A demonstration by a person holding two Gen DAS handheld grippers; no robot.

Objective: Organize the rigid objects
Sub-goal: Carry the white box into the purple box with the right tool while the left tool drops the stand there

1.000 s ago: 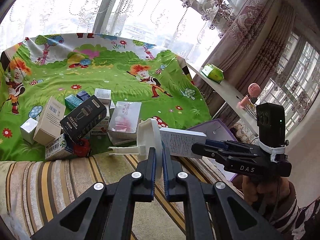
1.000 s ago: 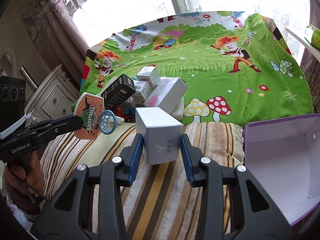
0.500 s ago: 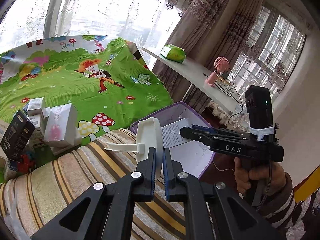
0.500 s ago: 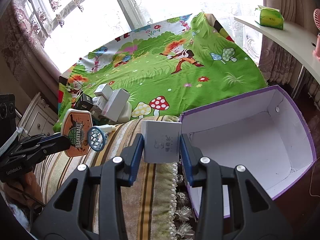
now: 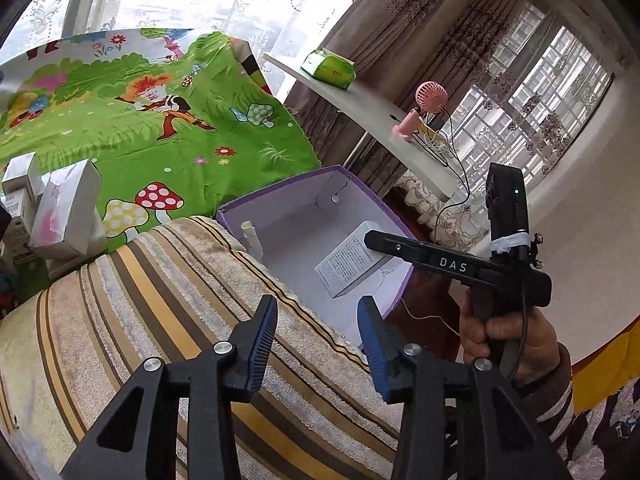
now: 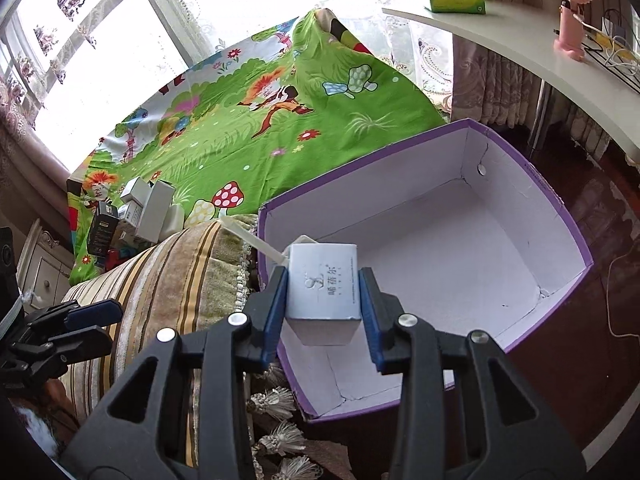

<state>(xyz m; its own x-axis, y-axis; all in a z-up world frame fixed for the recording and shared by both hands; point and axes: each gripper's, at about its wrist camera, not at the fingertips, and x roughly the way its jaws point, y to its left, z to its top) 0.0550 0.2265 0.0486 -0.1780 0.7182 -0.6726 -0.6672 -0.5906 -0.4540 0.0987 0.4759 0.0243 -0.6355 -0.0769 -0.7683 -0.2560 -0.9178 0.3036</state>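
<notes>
Now the left tool has just opened and is empty; its toy leans inside the bin. The right tool grips a box over the bin, to release next.

white carton: upright, above purple box's near corner | purple box: open, white inside

Left gripper jaws just opened, right gripper clamped

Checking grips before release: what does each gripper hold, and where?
Right gripper clamps the white carton by its two side faces. Left gripper, just opened, holds nothing.
</notes>
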